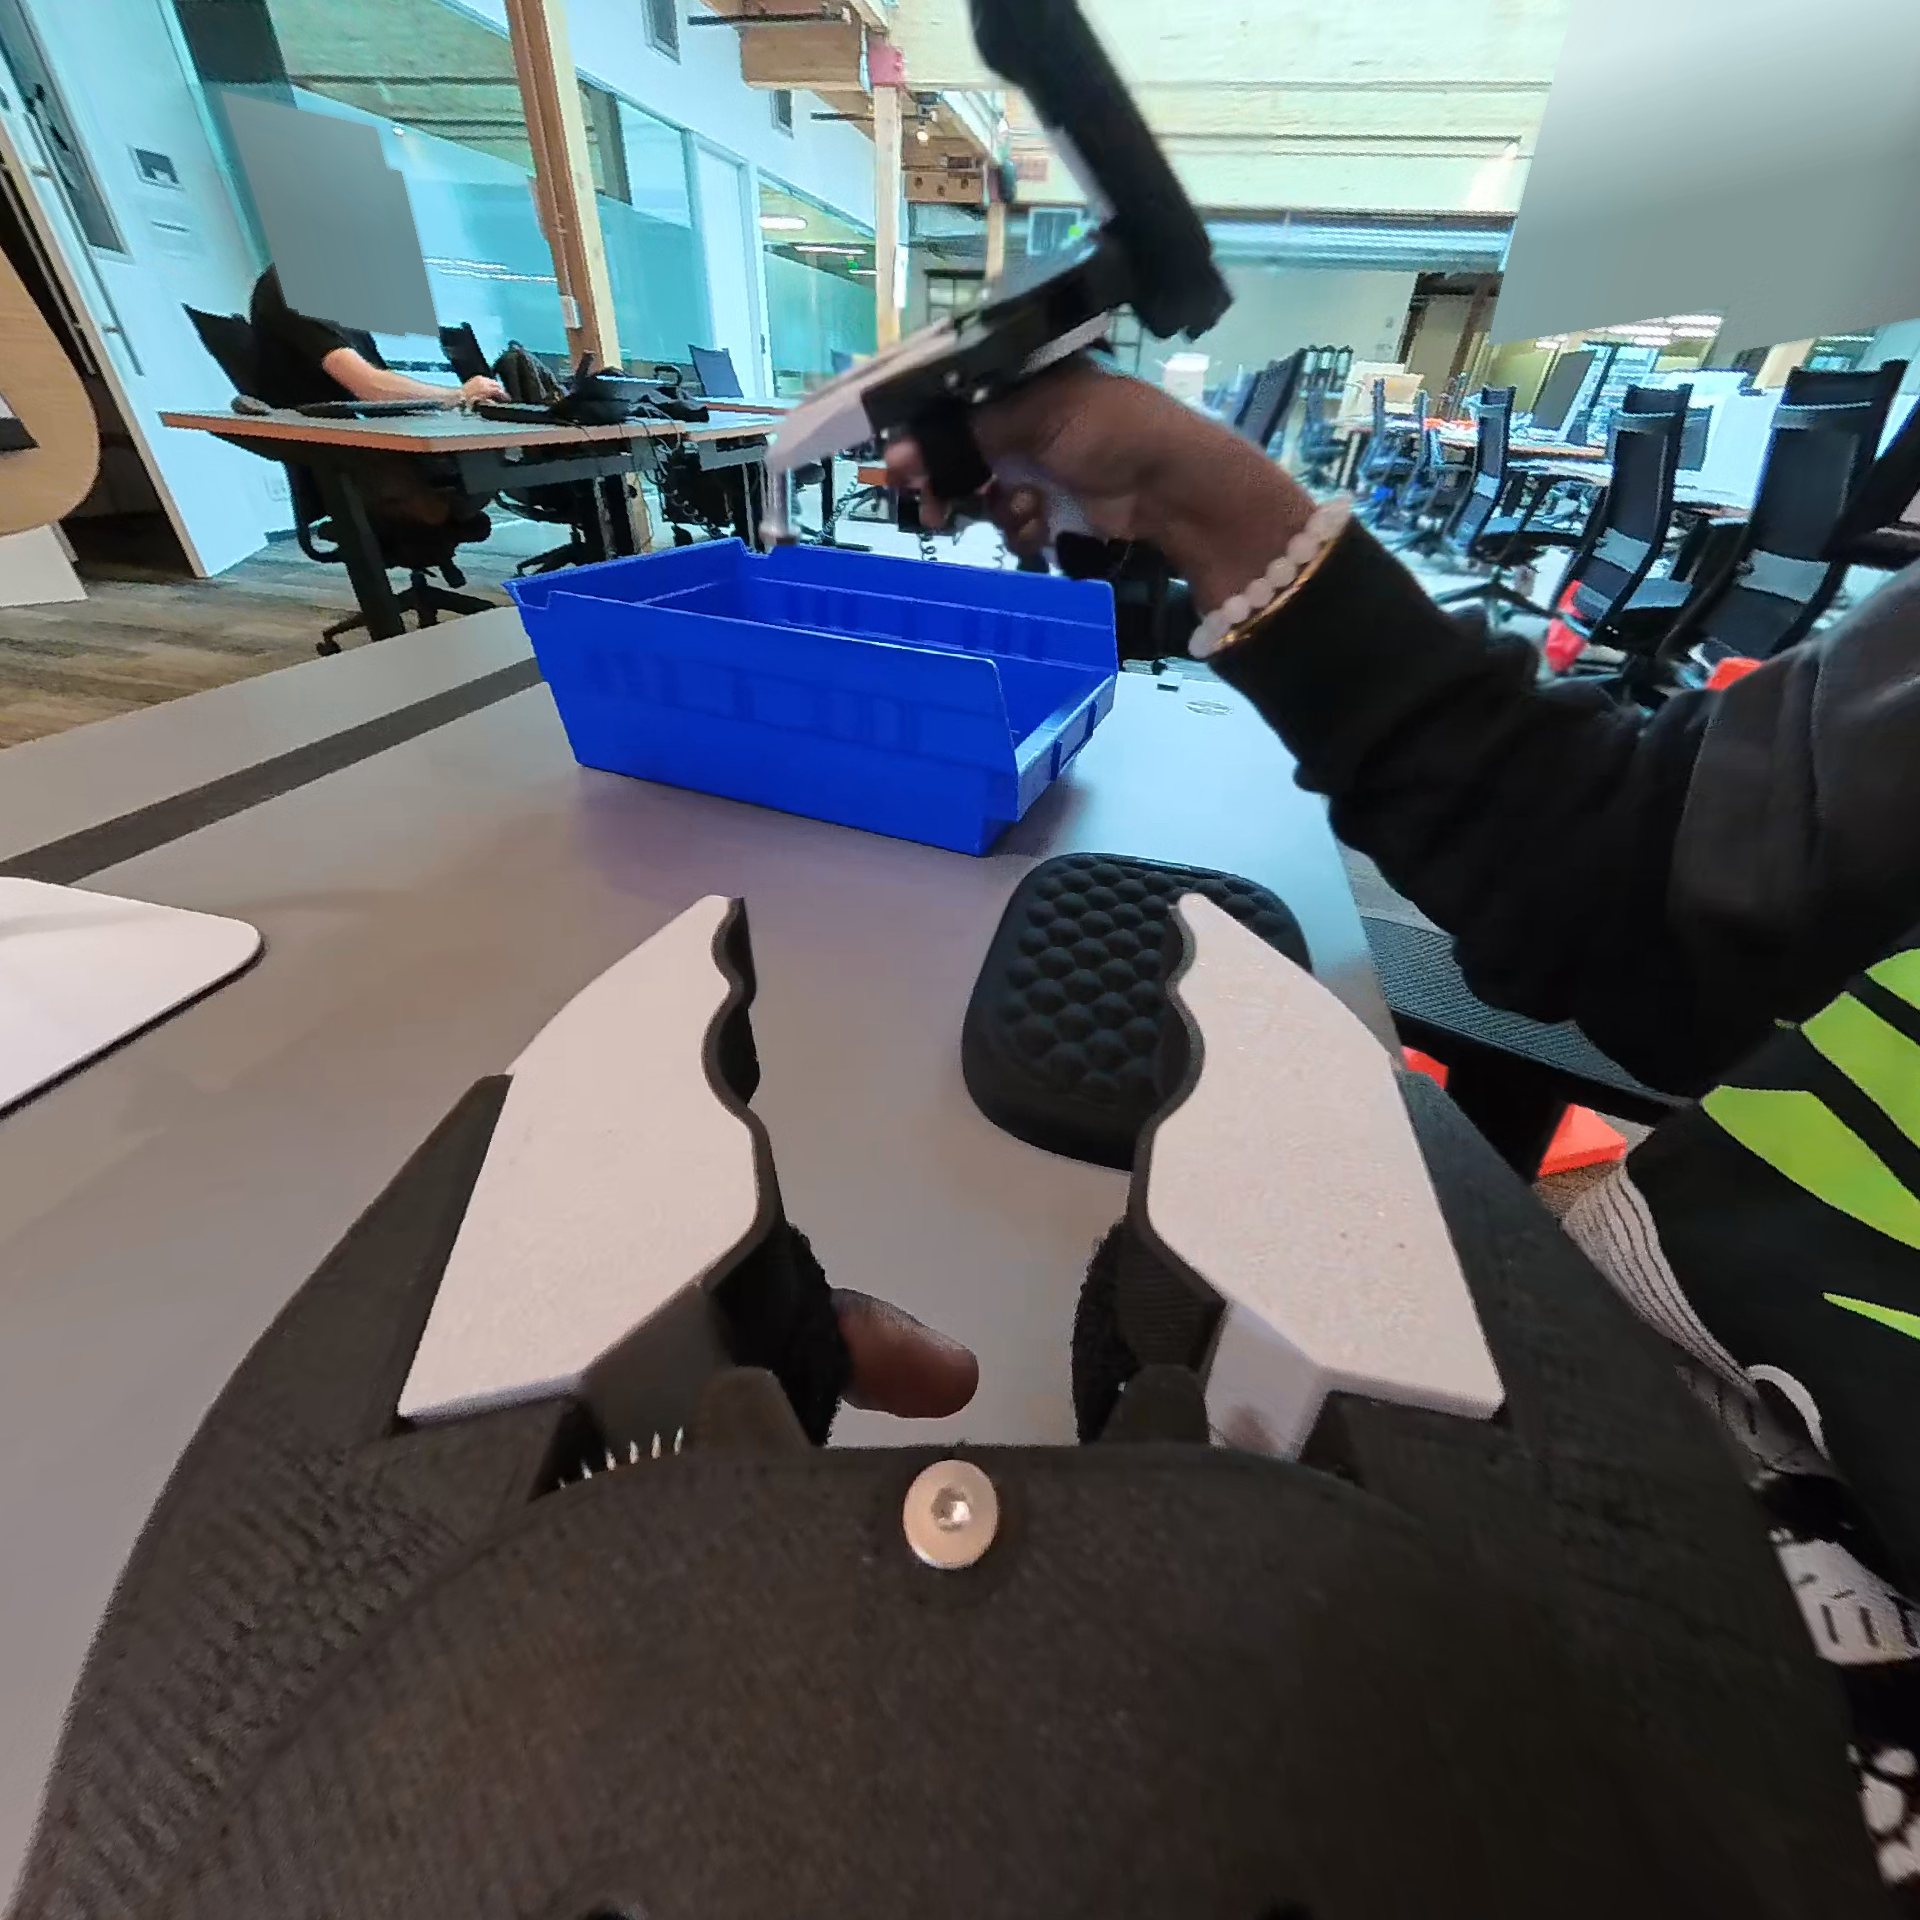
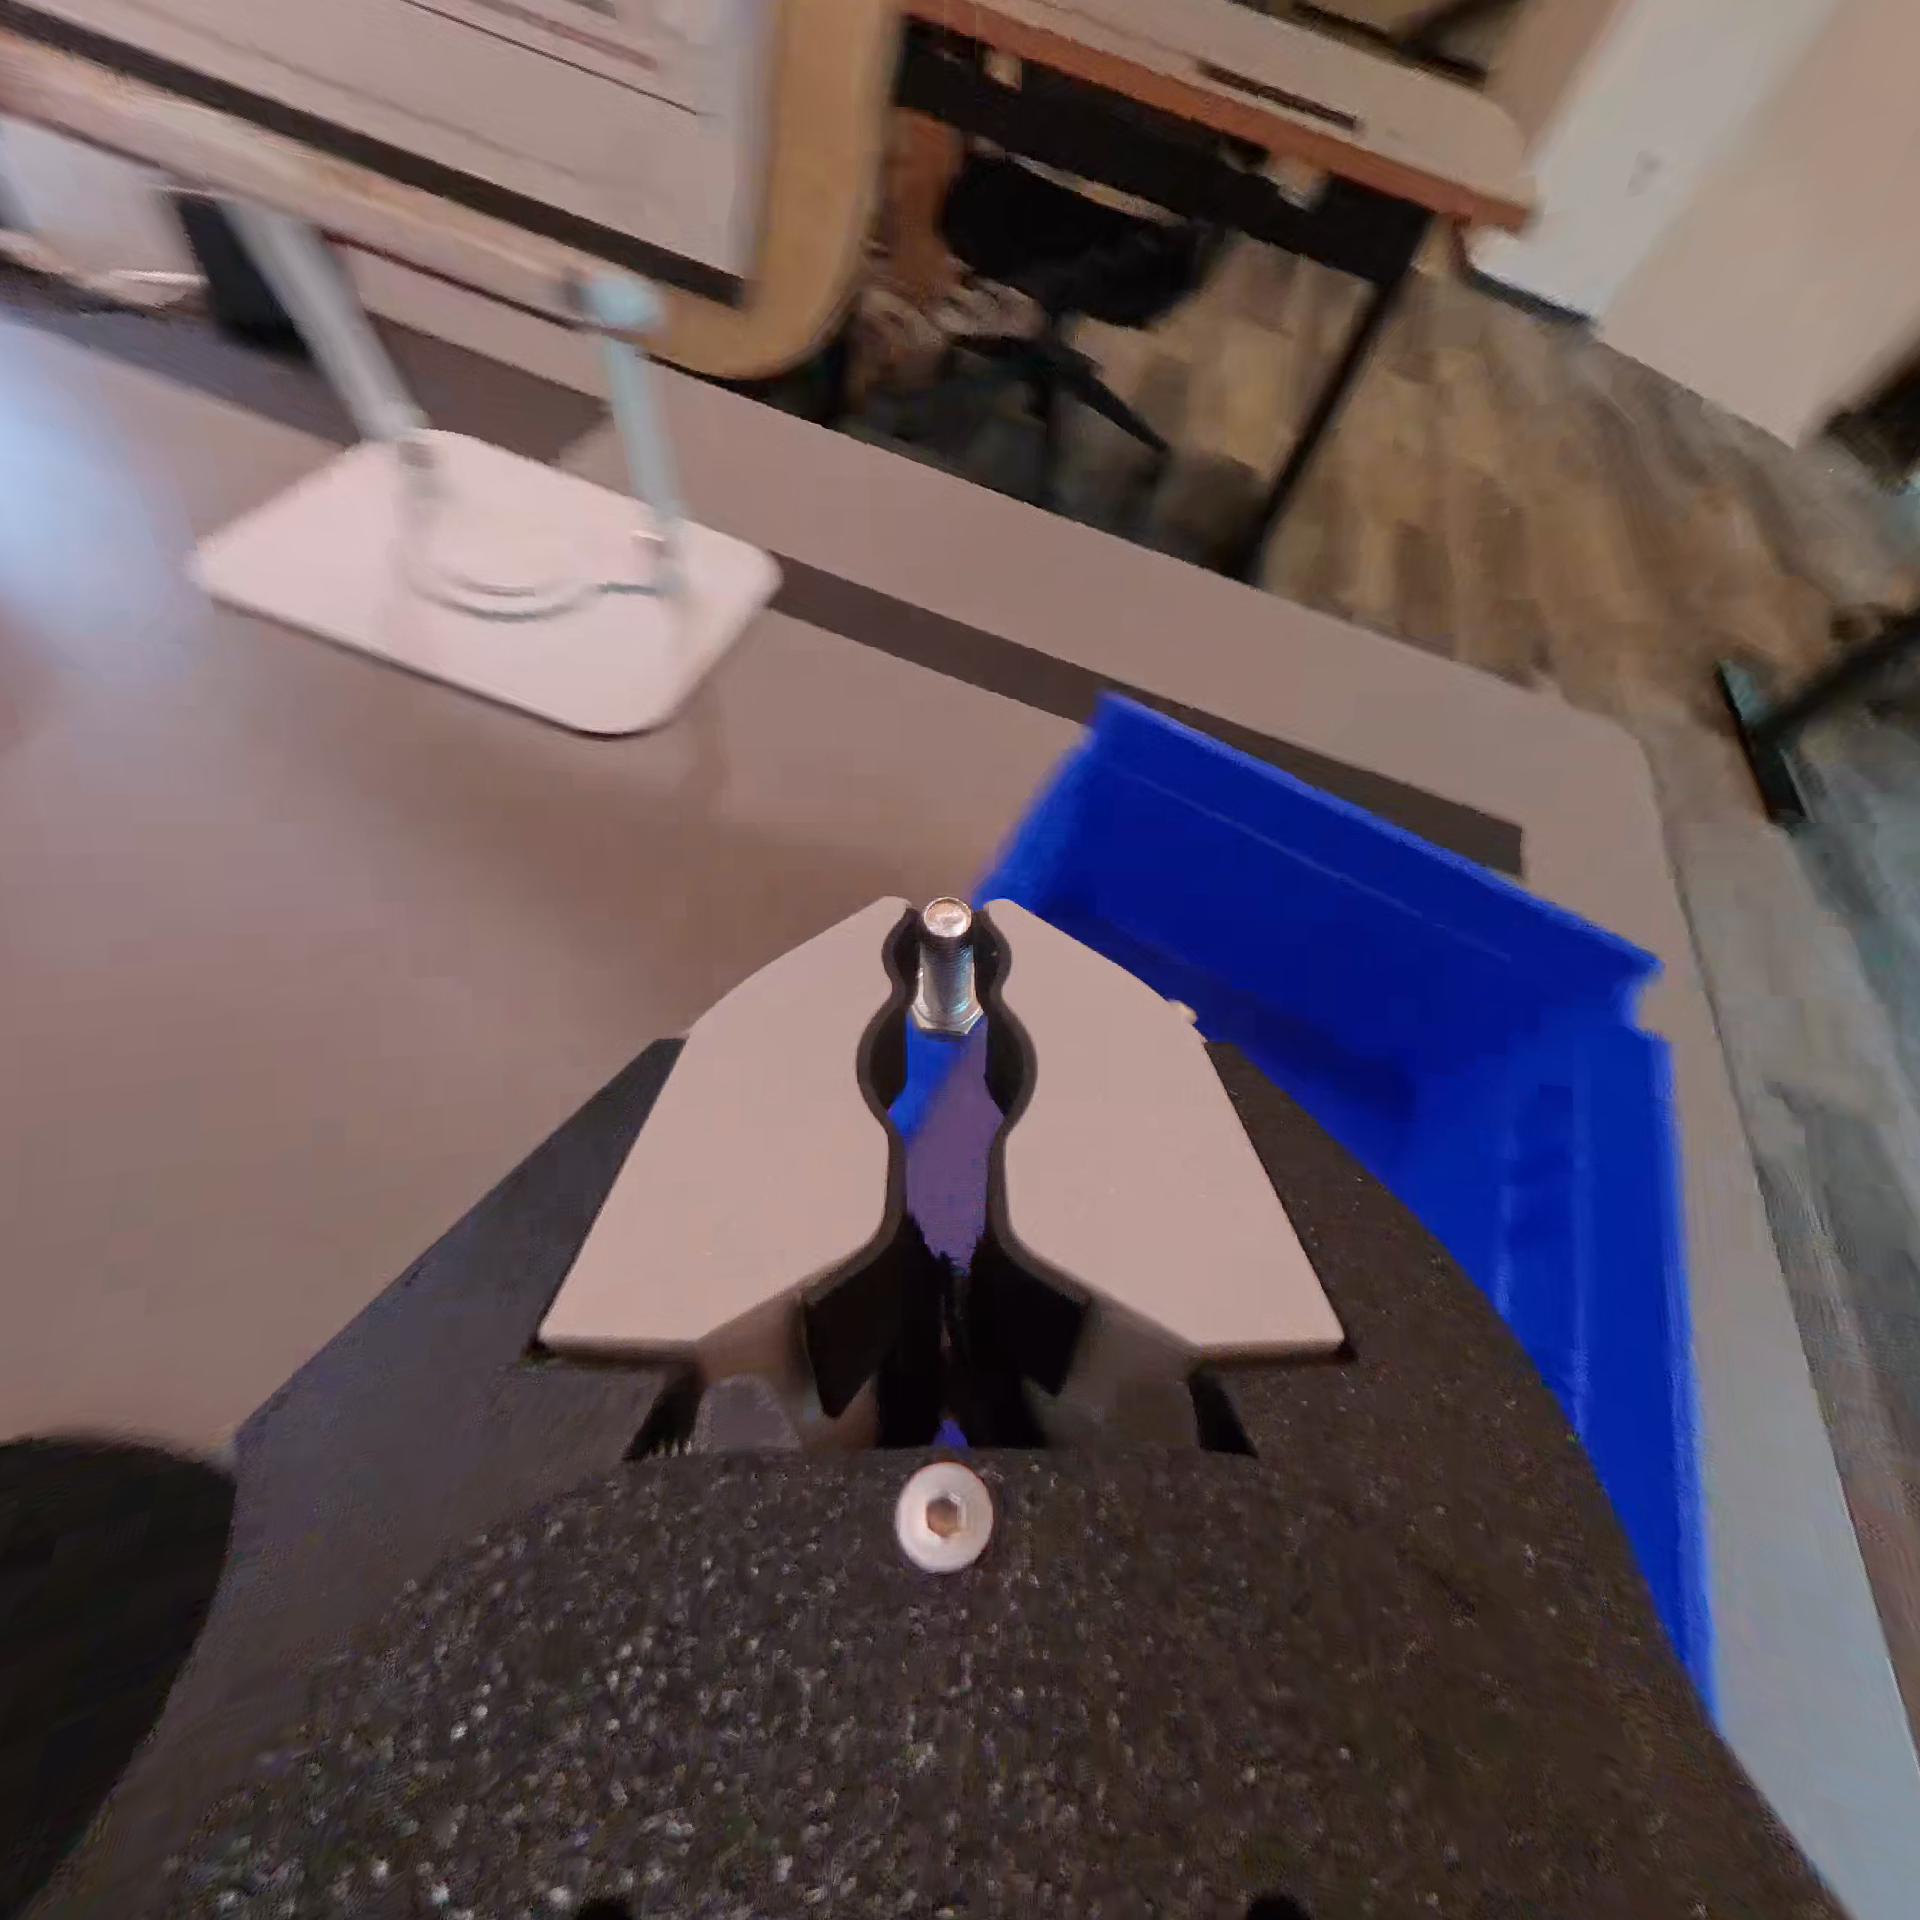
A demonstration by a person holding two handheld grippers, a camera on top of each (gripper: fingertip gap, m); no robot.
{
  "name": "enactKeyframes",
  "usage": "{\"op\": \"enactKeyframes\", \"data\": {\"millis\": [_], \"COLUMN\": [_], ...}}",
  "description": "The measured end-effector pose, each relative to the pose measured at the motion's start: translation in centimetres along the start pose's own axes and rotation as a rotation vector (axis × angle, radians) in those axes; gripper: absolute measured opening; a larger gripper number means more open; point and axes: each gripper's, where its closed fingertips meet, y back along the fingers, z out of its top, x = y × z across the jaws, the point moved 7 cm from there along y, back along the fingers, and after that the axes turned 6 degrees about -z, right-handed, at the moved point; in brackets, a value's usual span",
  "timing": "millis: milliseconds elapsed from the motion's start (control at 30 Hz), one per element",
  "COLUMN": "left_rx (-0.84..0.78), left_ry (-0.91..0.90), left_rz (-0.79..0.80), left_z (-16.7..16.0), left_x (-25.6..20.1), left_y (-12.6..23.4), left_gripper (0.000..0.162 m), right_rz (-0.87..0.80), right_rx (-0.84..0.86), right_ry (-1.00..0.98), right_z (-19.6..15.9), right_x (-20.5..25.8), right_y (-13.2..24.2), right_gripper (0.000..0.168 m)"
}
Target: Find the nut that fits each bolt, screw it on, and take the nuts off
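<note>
Bolt (image 2: 943, 971), bare of any nut, sat pinched at the right tool's (image 2: 945, 920) tips above the blue bin (image 2: 1351, 935); the left tool (image 1: 961, 935) gaped empty over the tabletop (image 1: 416, 935). Matching seemingly remained.

Bare grey desk (image 1: 416, 987) lay open ahead of the left gripper (image 1: 961, 940), its jaws spread wide. A black wrist rest (image 1: 1081, 997) blocked the right edge, a blue bin (image 1: 831, 717) the far side, a white stand base (image 1: 94, 977) the left edge.
</note>
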Motion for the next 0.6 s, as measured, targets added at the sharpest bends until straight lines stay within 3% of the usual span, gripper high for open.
{"op": "enactKeyframes", "data": {"millis": [133,300,600], "left_rx": [0.009,0.025,0.018], "left_ry": [-0.023,-0.029,-0.029], "left_rz": [0.009,0.001,0.006], "left_z": [-0.1,-0.3,-0.2], "left_x": [0.0,0.0,0.0], "left_y": [0.0,-0.1,0.0], "left_gripper": [0.074,0.071,0.070], "right_rz": [-0.125,-0.155,-0.196], "right_rx": [0.115,0.249,0.328], "right_ry": [-0.136,-0.215,-0.260], "right_z": [-3.8,-7.6,-10.3], "right_x": [-5.4,-7.9,-9.1], "right_y": [-4.4,-8.3,-9.9], "right_gripper": [0.010,0.010,0.010]}}
